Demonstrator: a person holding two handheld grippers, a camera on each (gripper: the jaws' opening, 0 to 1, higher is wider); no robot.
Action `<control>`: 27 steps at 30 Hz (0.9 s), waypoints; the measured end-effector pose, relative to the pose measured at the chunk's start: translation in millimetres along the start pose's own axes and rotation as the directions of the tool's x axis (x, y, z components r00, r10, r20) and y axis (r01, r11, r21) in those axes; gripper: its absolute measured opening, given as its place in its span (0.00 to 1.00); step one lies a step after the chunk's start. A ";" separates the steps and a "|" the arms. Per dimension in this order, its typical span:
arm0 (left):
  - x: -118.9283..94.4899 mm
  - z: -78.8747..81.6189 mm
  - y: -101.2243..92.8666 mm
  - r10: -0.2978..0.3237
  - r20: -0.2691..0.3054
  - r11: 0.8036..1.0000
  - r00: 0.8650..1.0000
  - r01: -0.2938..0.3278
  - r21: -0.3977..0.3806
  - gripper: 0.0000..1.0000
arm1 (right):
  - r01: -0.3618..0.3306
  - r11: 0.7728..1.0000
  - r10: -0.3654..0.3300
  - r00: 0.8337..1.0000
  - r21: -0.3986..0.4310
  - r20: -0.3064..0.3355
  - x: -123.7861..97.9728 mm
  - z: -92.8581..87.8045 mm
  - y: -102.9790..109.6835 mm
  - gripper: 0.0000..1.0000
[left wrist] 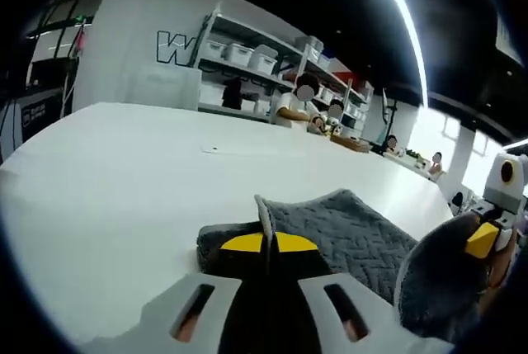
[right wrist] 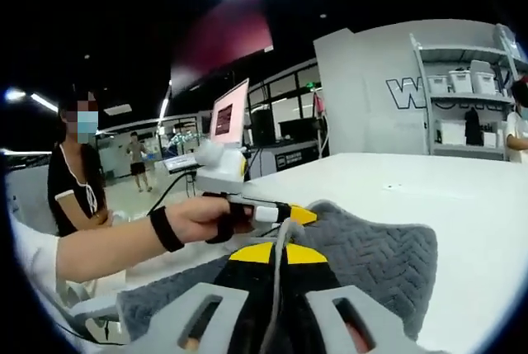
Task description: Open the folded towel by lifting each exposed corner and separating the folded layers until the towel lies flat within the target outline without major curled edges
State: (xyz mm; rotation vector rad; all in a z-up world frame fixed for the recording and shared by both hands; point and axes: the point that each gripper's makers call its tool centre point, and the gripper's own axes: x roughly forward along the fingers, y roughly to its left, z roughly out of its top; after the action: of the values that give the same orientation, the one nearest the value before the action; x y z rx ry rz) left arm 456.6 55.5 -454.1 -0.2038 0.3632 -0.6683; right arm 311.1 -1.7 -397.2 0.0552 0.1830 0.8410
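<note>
White table (left wrist: pixel 124 172), one grey towel (left wrist: pixel 346 230), edge clenched in two grippers (left wrist: pixel 266 247) (right wrist: pixel 279 257).

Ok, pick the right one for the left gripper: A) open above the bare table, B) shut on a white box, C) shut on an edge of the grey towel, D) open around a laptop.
C: in the left gripper view, the left gripper is shut on a thin raised edge of the grey towel, which lies on the white table.
</note>
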 end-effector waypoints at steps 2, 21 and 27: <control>-0.9 0.0 -0.1 0.004 0.001 1.000 1.000 -0.004 -0.002 0.00 | -0.014 1.000 0.014 1.000 0.001 0.023 -4.0 3.4 5.4 0.00; -8.6 -2.7 -12.4 0.004 0.016 0.999 1.000 -0.004 -0.038 0.00 | -0.129 0.990 0.135 0.986 -0.057 0.096 -28.9 12.3 54.2 0.00; -10.0 -4.2 -15.4 -0.005 0.019 0.998 1.000 0.006 -0.061 0.00 | -0.164 0.983 0.174 0.978 -0.085 0.116 -32.9 18.1 66.4 0.00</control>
State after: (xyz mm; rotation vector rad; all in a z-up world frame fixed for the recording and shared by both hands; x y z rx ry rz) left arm 439.0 49.8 -450.7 -0.2687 0.3653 -0.6606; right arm 244.1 18.5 -366.8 0.0528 0.0311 1.0105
